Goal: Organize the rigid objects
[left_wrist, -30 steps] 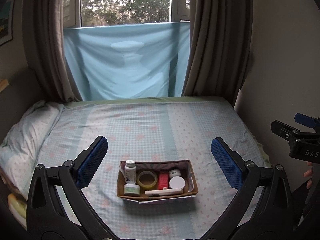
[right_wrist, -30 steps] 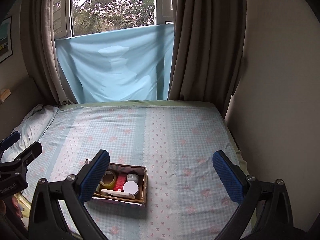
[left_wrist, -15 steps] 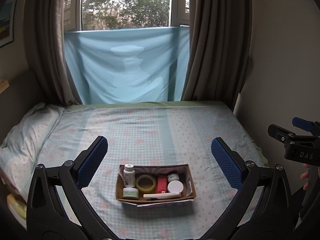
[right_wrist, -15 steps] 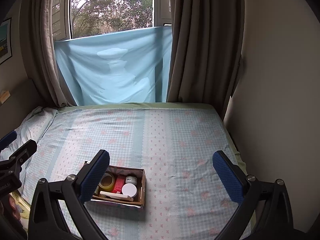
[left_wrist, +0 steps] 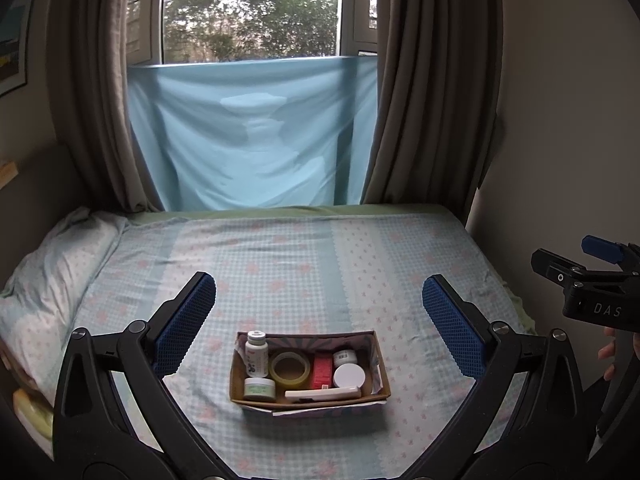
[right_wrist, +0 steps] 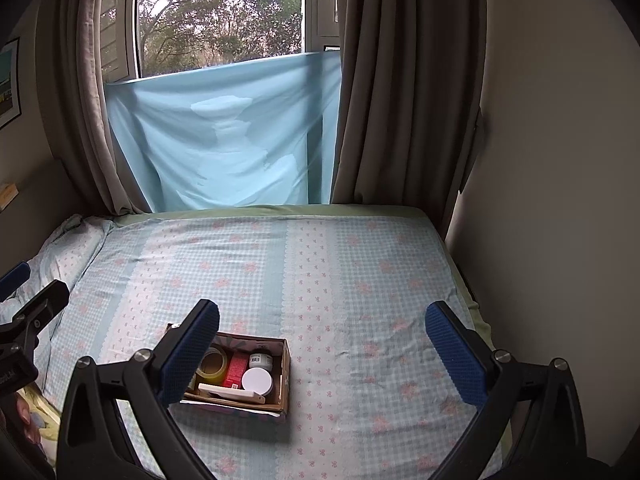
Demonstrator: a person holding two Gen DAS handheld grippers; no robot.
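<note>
Sitting on the bed [left_wrist: 320,264] at 6 o'clock, the cardboard box [left_wrist: 306,398] of hard little things looks light but bendy, so both wide-open, empty tongs, left tongs [left_wrist: 320,328] and right tongs [right_wrist: 322,354], should pinch its short end walls.

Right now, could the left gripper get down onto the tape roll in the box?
Probably yes. The left gripper hangs open above the box, and the tape roll lies flat, uncovered, though a white bottle and red box crowd its sides.
</note>
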